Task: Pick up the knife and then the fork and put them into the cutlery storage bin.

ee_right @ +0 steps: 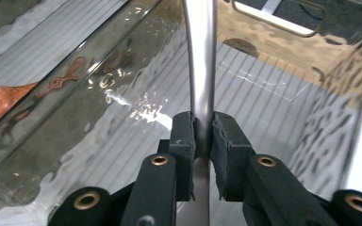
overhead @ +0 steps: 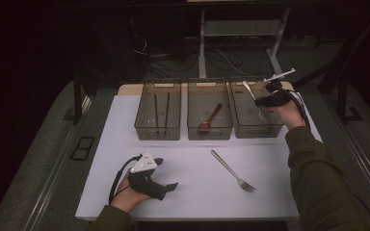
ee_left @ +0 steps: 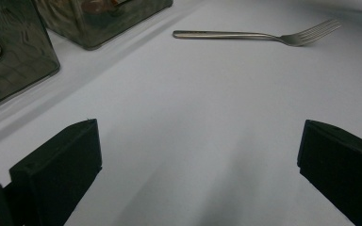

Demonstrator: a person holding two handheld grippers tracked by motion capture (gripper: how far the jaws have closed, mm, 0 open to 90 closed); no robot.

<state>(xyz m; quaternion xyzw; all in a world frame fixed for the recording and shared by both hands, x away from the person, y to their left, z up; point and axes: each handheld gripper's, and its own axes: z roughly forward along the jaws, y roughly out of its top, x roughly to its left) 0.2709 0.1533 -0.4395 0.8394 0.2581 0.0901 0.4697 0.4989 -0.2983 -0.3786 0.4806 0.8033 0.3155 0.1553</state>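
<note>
Right gripper (ee_right: 202,141) pinches a metal utensil handle (ee_right: 201,61) tight between its pads, holding it over the right-hand bin (overhead: 256,115). Left gripper (ee_left: 198,165) rests on the table (ee_left: 207,117), jaws spread wide, a fork (ee_left: 259,35) lying ahead of it.

Silver fork (overhead: 232,170), reddish-brown spoon (overhead: 210,118), smoky translucent bins (overhead: 209,115), white tabletop (overhead: 192,192), black jaws.
</note>
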